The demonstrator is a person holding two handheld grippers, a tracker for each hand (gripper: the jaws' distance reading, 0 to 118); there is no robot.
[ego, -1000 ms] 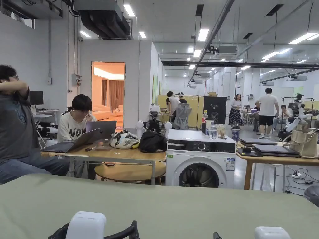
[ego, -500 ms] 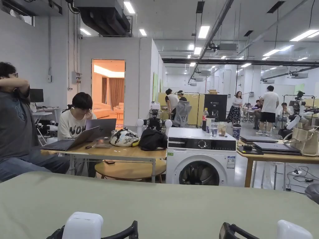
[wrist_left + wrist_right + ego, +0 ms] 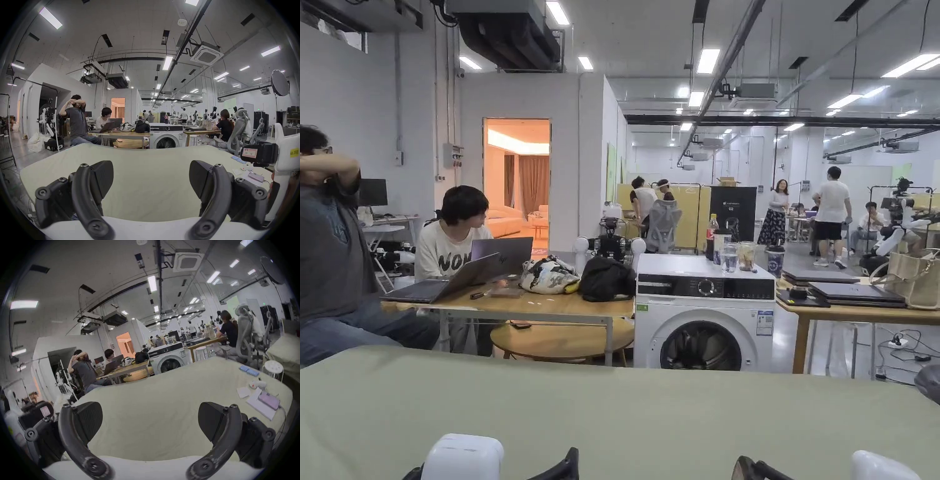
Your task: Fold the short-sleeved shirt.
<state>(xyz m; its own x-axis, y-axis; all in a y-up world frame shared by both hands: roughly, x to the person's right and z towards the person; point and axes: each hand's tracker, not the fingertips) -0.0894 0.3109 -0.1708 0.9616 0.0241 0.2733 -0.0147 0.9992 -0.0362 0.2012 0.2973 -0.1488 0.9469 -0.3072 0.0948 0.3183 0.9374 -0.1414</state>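
The shirt to be folded is hard to place. A white band (image 3: 149, 227) lies along the near edge just under the left gripper (image 3: 151, 178), and a like strip sits under the right gripper (image 3: 150, 420). It may be the shirt's cloth, or part of the rig; I cannot tell. So which way the shirt points, and how its long axis runs, I cannot say either.

Both grippers are held low and level over the pale green table (image 3: 625, 406), side by side, jaws aimed out across it toward the room. Each pair of jaws stands wide apart with nothing between them but bare tabletop beyond. To my eye that is a ready pose: tools spread and empty, hanging at the near edge so they can come down on cloth close to the person.

Out past the right gripper's right jaw lie a pink phone (image 3: 268, 400) on some papers, and a blue strip (image 3: 249, 370) farther off, all well away from the working stretch. Beyond the table's far edge stands a washing machine (image 3: 703, 315), with a person at a laptop (image 3: 453, 240) to its left.
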